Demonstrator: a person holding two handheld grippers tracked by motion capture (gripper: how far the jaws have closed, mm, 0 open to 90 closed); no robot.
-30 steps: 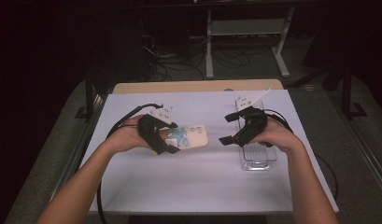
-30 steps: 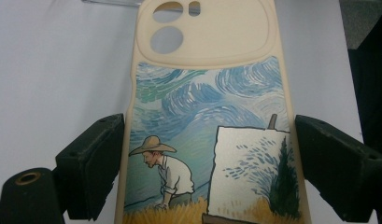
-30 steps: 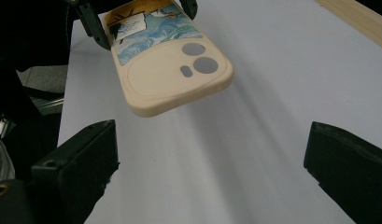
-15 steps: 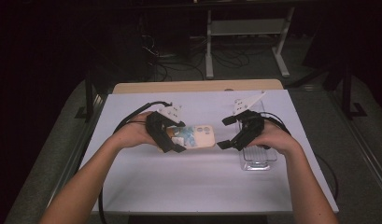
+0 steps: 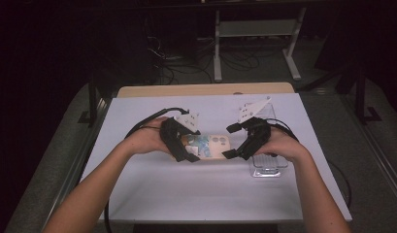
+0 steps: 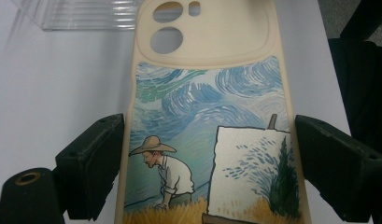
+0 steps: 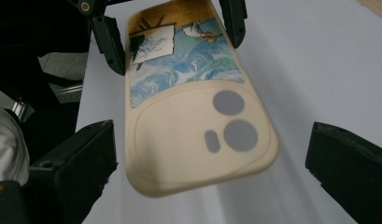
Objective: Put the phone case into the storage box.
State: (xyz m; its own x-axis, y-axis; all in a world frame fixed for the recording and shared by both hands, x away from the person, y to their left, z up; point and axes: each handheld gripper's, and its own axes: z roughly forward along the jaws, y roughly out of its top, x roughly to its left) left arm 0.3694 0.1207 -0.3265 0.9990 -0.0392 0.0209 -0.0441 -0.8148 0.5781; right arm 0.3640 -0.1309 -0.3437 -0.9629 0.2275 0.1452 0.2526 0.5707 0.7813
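— Two grippers, one phone case (image 5: 210, 145). From the high view, who has it?

— My left gripper (image 5: 186, 145) grips its sides over the table (image 5: 138, 194); my right gripper (image 5: 239, 141) gapes at its 3 o'clock end.

— Left gripper view?

— Pads (image 6: 97, 163) pinching the case (image 6: 207, 116).

— Right gripper view?

— Jaws wide; case (image 7: 198, 130) between, untouched. I judge it a handover: close squarely next.

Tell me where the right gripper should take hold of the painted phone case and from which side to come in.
Grip the plain cream camera end of the phone case, across its two long edges. That end sticks out free toward the right gripper, whose open jaws already flank it, while the left gripper clamps the painted end. Come straight in along the case's length, probably stopping short of the lens cutouts.
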